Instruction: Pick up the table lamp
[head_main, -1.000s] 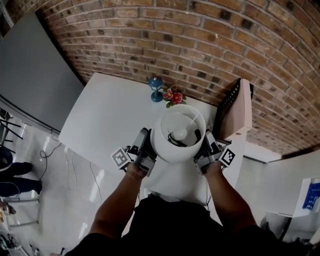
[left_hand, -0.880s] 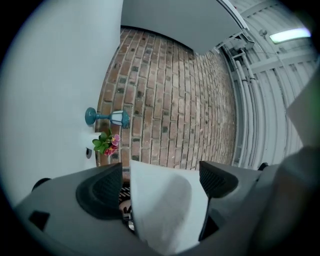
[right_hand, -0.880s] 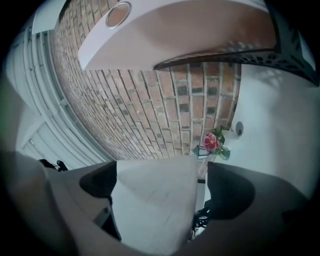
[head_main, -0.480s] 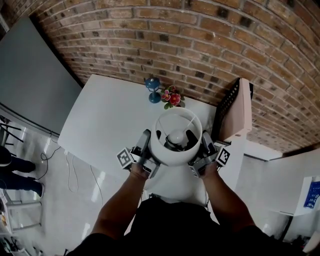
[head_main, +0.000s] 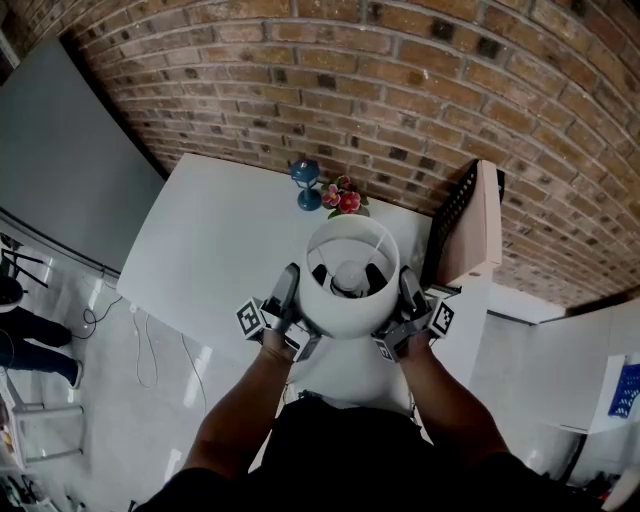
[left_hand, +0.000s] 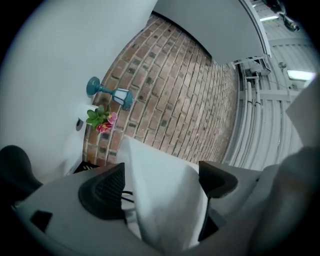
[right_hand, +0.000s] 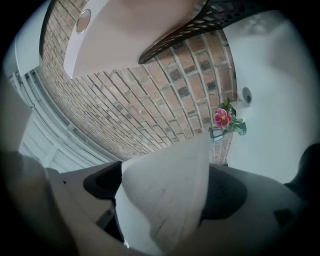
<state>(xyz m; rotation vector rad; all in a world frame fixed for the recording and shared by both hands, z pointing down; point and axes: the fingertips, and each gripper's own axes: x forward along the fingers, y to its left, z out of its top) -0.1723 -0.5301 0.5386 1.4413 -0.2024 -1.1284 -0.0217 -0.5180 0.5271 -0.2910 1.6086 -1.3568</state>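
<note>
Lamp: the table lamp (head_main: 350, 290) hangs over the white table's (head_main: 220, 240) near edge, bulb (head_main: 349, 277) showing through the open top. Its base is hidden, so I can't tell whether it's off the table.
Handling: I judge it light. The shade is thin and easily dented, so I'd pinch the rim gently on both sides.
Left: my left gripper (left_hand: 161, 182) is clamped on the shade wall.
Right: my right gripper (right_hand: 165, 187) is closing, pads pressing the shade wall.
Table's far edge: blue lantern (head_main: 305, 180), pink flowers (head_main: 342, 197).
Writing: none readable.

Red brick wall (head_main: 400, 90) behind a white desk (head_main: 210, 250), grey panel (head_main: 60, 150) off left, shiny pale floor (head_main: 120, 400) with cables (head_main: 143, 345) trailing.
</note>
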